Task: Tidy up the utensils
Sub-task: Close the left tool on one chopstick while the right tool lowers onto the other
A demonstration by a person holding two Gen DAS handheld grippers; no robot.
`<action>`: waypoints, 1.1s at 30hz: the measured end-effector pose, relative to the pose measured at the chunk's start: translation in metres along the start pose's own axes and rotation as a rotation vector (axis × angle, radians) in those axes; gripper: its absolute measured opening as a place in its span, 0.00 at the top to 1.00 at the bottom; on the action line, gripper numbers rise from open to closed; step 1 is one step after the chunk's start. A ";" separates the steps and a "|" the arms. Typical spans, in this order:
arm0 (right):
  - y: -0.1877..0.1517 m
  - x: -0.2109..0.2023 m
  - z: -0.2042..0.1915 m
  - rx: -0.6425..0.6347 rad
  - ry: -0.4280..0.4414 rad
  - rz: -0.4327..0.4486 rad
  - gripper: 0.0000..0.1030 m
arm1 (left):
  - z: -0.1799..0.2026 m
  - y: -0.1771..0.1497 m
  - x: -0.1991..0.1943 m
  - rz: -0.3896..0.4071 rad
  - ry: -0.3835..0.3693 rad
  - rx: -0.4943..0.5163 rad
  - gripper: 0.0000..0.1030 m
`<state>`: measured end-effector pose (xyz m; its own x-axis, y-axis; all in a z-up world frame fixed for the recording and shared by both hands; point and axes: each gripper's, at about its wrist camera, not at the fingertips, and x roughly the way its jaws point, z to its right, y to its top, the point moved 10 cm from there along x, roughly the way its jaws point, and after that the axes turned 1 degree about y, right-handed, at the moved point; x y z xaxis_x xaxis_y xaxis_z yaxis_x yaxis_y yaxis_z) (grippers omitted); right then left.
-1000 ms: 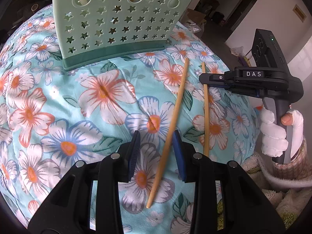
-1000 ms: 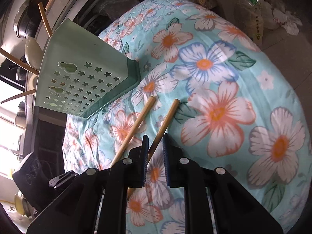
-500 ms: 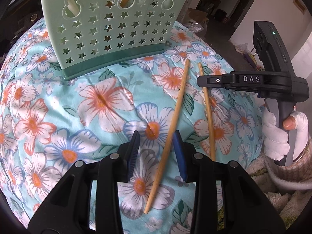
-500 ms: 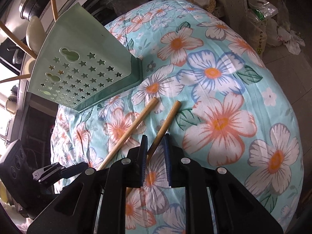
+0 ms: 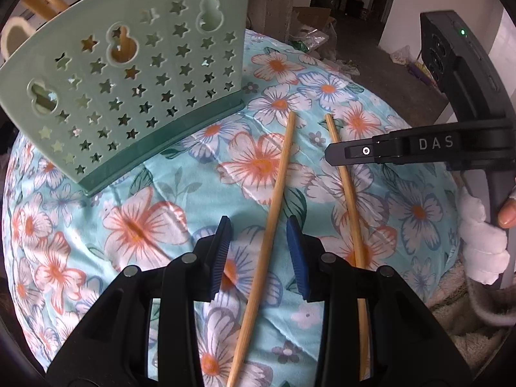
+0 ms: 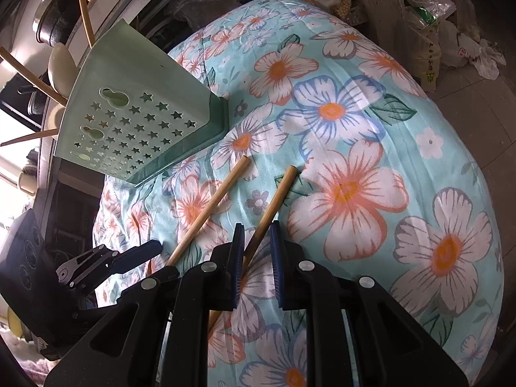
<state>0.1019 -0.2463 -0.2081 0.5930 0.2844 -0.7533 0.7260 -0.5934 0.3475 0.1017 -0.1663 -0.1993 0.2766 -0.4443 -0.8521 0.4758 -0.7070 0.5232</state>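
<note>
— Cloth cover [image 5: 154, 193]: soft fabric with a slight sheen, floral print, faintly creased. Chopsticks [image 5: 277, 193] at 12 o'clock from the left tool [image 5: 259, 254]: bare pale wood, smooth, matt.

— Agreed. Utensil holder [image 5: 129, 90] at 10 o'clock: pale green plastic, smooth, dull gloss, star cut-outs. Right tool [image 6: 256, 264]: matt black plastic, ribbed blue pads, small shiny metal pins.

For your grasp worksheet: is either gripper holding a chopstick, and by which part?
Neither. Each gripper straddles one chopstick lying on the floral cloth, pads clear: the left gripper around the left chopstick, the right gripper around the right chopstick, both partway along.
</note>
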 end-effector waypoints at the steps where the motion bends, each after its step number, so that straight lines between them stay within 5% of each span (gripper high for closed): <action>1: 0.000 0.000 0.000 0.002 0.004 0.000 0.84 | 0.001 0.000 0.003 -0.002 0.019 0.020 0.67; 9: 0.000 0.001 0.001 0.017 0.035 -0.002 0.85 | 0.004 0.002 0.007 0.000 0.065 0.066 0.93; 20: 0.000 -0.001 0.004 0.032 0.054 -0.008 0.85 | -0.005 -0.023 -0.013 -0.046 0.026 0.012 0.94; 33: 0.000 -0.002 0.007 0.060 0.070 -0.011 0.86 | -0.009 -0.002 0.001 -0.047 -0.022 -0.031 0.86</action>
<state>0.0987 -0.2519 -0.2106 0.6095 0.3419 -0.7152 0.7117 -0.6334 0.3038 0.1084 -0.1609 -0.2009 0.2351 -0.4234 -0.8749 0.5132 -0.7104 0.4817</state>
